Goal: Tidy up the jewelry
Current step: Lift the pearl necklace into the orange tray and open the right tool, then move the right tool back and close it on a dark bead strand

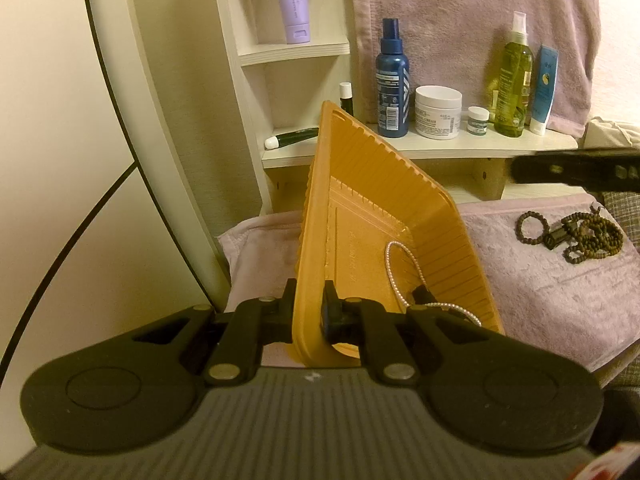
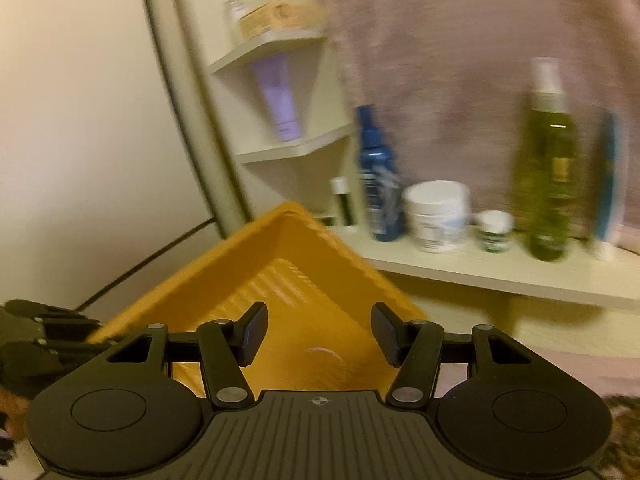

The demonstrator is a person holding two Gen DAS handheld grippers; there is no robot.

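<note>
We saw the left tool (image 1: pixel 310 312) clenched on the near rim of an orange tray (image 1: pixel 384 184), one finger outside the wall and the other inside, with the tray tipped steeply up on its side so that its ribbed inner walls faced the camera. A pearl necklace (image 1: pixel 404 276) lay inside the tray, looped along the bottom and draped toward the lower wall, close by the inner finger. To the right of the tray, on a lilac towel (image 1: pixel 552 288) spread over the surface, lay a heap of brown bead strands (image 1: pixel 580 234), well apart from the tray. The right tool (image 1: pixel 576 170) reached in from the right edge of the left wrist view, above those beads; in its own blurred view the right tool (image 2: pixel 318 330) was released, its fingers spread wide with nothing between them, hovering over the open tray (image 2: pixel 288 248), where a pale loop of the necklace (image 2: pixel 324 354) could faintly be made out. Behind the tray stood a white shelf (image 1: pixel 440 148) carrying a blue spray bottle (image 1: pixel 393 84), a white cream jar (image 1: pixel 438 112), a small jar (image 1: pixel 478 120), a green spray bottle (image 1: pixel 513 80) and a blue tube (image 1: pixel 544 88). A lilac tube (image 1: pixel 291 0) stood in an upper corner compartment.
</note>
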